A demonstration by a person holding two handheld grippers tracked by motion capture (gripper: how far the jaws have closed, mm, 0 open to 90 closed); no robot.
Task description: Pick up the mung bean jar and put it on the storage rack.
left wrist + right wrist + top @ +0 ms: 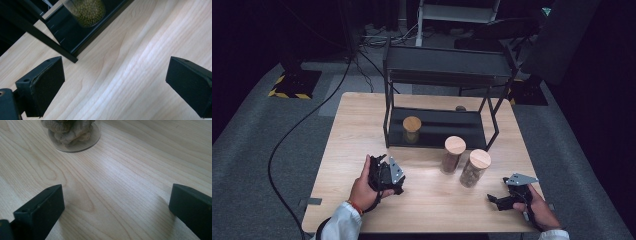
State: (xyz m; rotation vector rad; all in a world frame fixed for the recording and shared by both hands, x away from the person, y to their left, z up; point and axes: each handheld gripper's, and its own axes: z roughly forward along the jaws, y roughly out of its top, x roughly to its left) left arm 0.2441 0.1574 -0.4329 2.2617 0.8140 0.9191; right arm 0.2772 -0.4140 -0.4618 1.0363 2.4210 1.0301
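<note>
three jars stand upright: one (411, 129) on the rack (438, 135) shelf, ahead of the left gripper (384, 175), jaws apart and empty; two (453, 154) (474, 167) on the table (362, 125), the right one nearest the right gripper (507, 199), likewise spread and empty.

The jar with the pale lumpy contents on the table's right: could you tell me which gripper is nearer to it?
Right. The right gripper sits just right of and in front of that jar; the left gripper lies farther off to its left, beyond the brown-filled jar.
</note>
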